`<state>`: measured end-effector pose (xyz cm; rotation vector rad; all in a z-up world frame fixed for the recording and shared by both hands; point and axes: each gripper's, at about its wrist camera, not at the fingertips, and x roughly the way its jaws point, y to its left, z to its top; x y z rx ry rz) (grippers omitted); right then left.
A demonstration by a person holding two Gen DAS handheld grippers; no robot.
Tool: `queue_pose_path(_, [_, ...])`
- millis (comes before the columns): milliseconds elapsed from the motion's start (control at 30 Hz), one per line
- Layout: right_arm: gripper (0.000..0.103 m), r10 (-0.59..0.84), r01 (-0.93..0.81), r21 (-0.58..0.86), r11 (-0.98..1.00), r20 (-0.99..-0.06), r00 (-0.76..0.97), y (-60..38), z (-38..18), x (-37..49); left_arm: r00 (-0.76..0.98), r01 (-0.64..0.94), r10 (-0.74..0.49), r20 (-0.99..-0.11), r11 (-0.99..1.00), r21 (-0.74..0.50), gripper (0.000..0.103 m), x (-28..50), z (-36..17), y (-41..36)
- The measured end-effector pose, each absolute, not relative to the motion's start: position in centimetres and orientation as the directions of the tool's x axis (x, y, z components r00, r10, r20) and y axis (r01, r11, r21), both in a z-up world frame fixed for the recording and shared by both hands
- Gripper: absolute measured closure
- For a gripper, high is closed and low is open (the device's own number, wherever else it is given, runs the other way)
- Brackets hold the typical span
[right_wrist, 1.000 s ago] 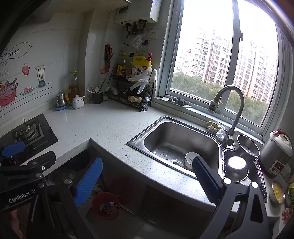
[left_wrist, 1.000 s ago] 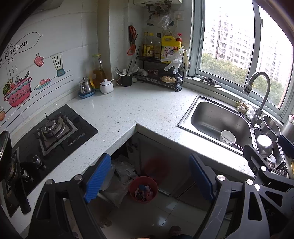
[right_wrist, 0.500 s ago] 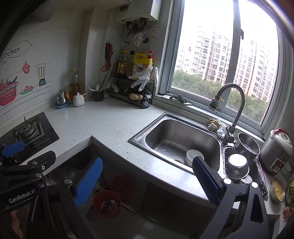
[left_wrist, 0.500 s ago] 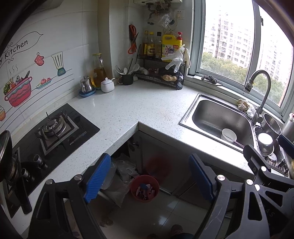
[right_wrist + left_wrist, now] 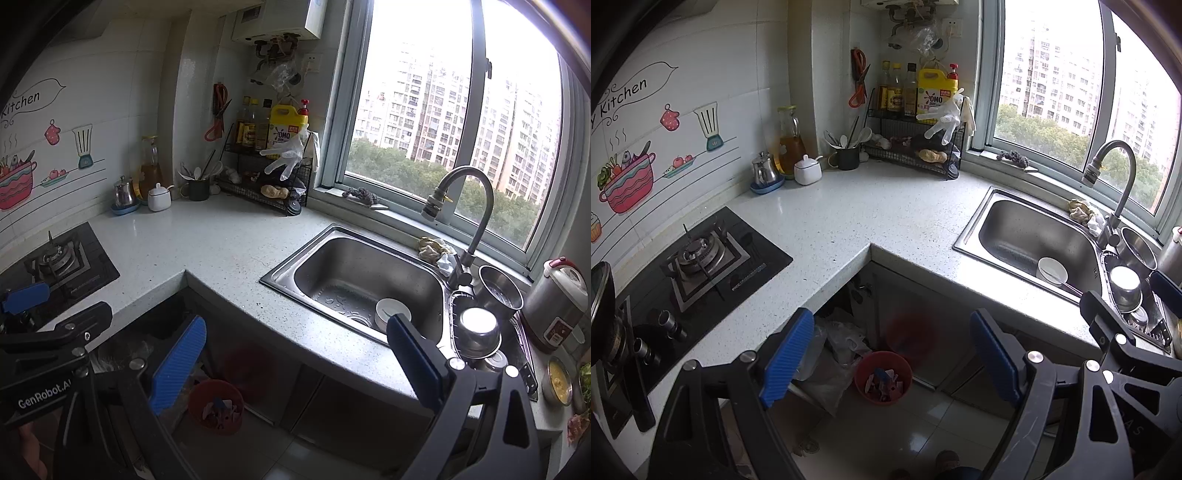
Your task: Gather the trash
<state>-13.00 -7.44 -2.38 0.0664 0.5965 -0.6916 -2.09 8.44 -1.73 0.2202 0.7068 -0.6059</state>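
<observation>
A red waste bin [image 5: 882, 376] with scraps of paper in it stands on the floor in the inner corner of the L-shaped counter [image 5: 849, 221]. My left gripper [image 5: 890, 354] hangs open above it, blue pads wide apart and nothing between them. My right gripper [image 5: 295, 362] is open and empty too, held over the counter edge in front of the sink [image 5: 369, 280]; the bin [image 5: 216, 404] shows below its left pad. Each gripper appears at the edge of the other's view: the right gripper [image 5: 1126, 299], the left gripper [image 5: 55, 310]. A crumpled cloth and a white wad [image 5: 434, 251] lie by the faucet.
A gas hob [image 5: 698, 258] sits at the left. A wire rack [image 5: 916, 147] with bottles and a plastic glove fills the back corner, with jars and a teapot [image 5: 764, 171] beside it. A white bowl [image 5: 1052, 269] lies in the sink. Pots [image 5: 478, 332] and a rice cooker [image 5: 557, 306] stand to the right. Plastic bags [image 5: 842, 343] lie under the counter.
</observation>
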Motion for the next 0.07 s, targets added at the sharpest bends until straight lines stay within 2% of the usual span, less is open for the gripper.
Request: queue_pose_path(67, [0.005, -0.579, 0.617, -0.134, 0.775, -0.539, 0.611, -7.42, -2.40, -12.99, 0.599, 0.589, -0.445, -0.666, 0.808, -0.009, 0.018, -2.04, -1.72, 8.47])
